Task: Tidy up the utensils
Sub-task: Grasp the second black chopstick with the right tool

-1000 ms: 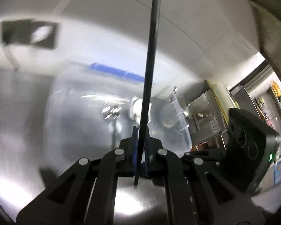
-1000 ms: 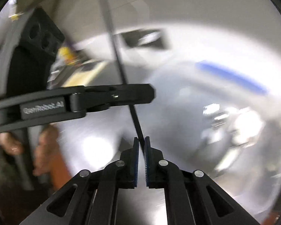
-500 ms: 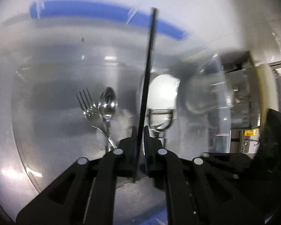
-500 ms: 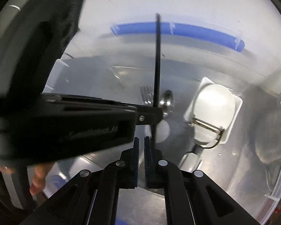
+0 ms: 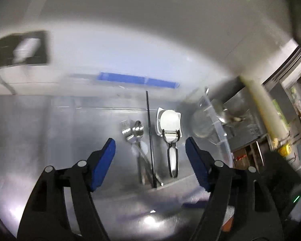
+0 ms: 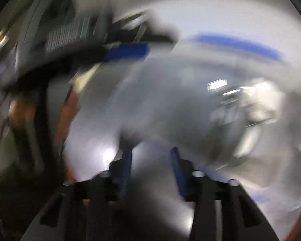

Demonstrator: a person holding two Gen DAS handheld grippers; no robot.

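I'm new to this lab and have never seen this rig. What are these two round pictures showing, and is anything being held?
Each picture comes from a fisheye camera on a handheld two-finger gripper, looking along its fingers; a person carries one in each hand. The left view shows the left gripper, its blue-padded jaws opening with nothing pressed between them. Beyond it, a clear plastic bin holds a fork, a spoon, a thin black chopstick, and a peeler on a white dish. The right view is badly blurred: the right gripper is also opening, apparently empty.
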